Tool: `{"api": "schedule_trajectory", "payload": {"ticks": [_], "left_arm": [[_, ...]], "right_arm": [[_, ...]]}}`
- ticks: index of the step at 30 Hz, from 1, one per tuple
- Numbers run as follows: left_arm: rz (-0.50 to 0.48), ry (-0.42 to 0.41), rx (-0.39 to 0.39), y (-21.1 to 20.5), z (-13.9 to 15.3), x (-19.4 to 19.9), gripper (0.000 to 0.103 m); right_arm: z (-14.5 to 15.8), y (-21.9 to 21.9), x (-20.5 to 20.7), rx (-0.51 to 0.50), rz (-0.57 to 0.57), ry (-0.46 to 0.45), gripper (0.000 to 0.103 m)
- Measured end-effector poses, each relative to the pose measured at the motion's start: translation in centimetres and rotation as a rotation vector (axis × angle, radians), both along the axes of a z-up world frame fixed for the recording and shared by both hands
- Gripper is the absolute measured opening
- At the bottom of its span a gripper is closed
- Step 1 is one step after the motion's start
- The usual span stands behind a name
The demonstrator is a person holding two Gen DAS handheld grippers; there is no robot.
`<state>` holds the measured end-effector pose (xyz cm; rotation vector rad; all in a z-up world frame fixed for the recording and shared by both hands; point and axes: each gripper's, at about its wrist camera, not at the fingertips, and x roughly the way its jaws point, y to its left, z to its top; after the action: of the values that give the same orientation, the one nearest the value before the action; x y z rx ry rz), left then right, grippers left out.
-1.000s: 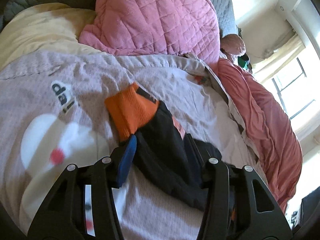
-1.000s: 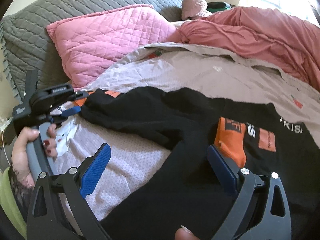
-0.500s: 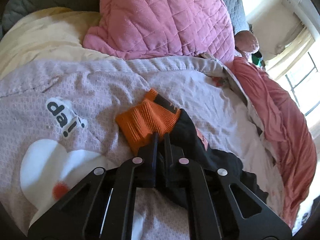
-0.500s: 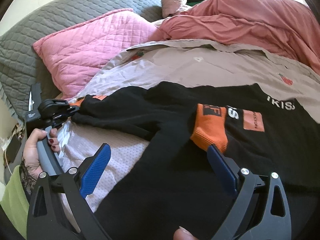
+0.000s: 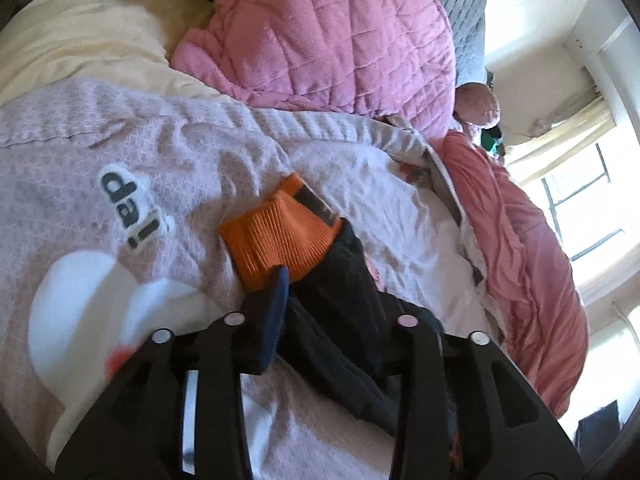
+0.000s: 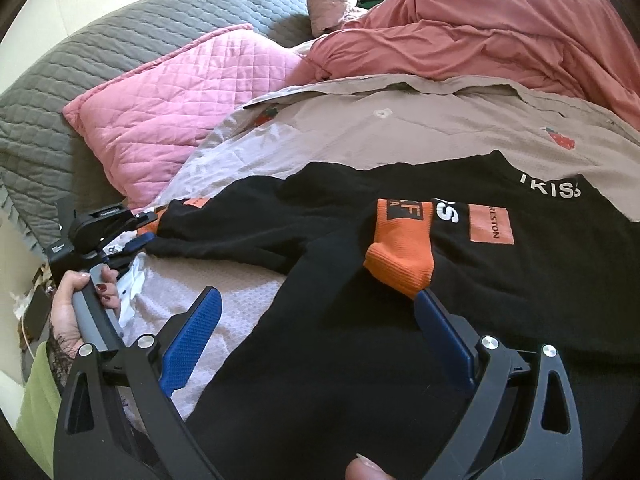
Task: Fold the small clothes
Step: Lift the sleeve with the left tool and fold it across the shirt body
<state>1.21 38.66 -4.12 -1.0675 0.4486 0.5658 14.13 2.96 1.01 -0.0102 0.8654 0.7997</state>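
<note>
A black sweatshirt (image 6: 360,320) with orange cuffs and orange patches lies spread on the bed. Its right sleeve is folded across the chest, orange cuff (image 6: 400,256) just ahead of my open, empty right gripper (image 6: 320,320). The other sleeve (image 5: 344,296) stretches left, ending in an orange cuff (image 5: 280,232). My left gripper (image 5: 336,292) is open with the sleeve lying between its fingers, just behind the cuff. It also shows at the left of the right wrist view (image 6: 132,236), held by a hand.
A pale pink blanket (image 5: 120,168) with a white print covers the bed under the sweatshirt. A pink quilted pillow (image 6: 180,112) and a grey quilt (image 6: 80,80) lie behind. A salmon duvet (image 6: 500,32) is bunched at the right. A window (image 5: 580,208) is beyond.
The left gripper shut on the sleeve half a second ago and now stands open again. The right gripper stayed open while the folded cuff came to rest on the chest.
</note>
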Motion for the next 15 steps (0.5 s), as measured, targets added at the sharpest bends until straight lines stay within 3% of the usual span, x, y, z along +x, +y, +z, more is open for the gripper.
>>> {"api": "schedule_trajectory", "payload": {"ticks": [4, 8, 11, 12, 14, 15], "left_arm": [[0.046, -0.027, -0.031, -0.3, 0.4, -2.1, 0.045], [0.056, -0.005, -0.058, 0.2, -0.3, -2.0, 0.045], [0.049, 0.05, -0.015, 0.6, -0.2, -0.4, 0.044], [0.043, 0.07, 0.005, 0.7, -0.1, 0.1, 0.041], [0.024, 0.134, 0.053, 0.9, -0.3, 1.4, 0.013], [0.014, 0.157, 0.067, 0.8, -0.5, 1.8, 0.013]], "right_arm": [[0.4, -0.3, 0.0, 0.015, -0.004, -0.007, 0.096], [0.0, -0.1, 0.1, 0.016, 0.003, 0.01, 0.096], [-0.4, 0.1, 0.0, 0.014, 0.006, 0.019, 0.096], [-0.5, 0.2, 0.0, 0.014, 0.007, 0.025, 0.096], [-0.7, 0.3, -0.1, 0.015, 0.008, 0.029, 0.096], [-0.7, 0.3, -0.1, 0.015, 0.01, 0.03, 0.096]]}}
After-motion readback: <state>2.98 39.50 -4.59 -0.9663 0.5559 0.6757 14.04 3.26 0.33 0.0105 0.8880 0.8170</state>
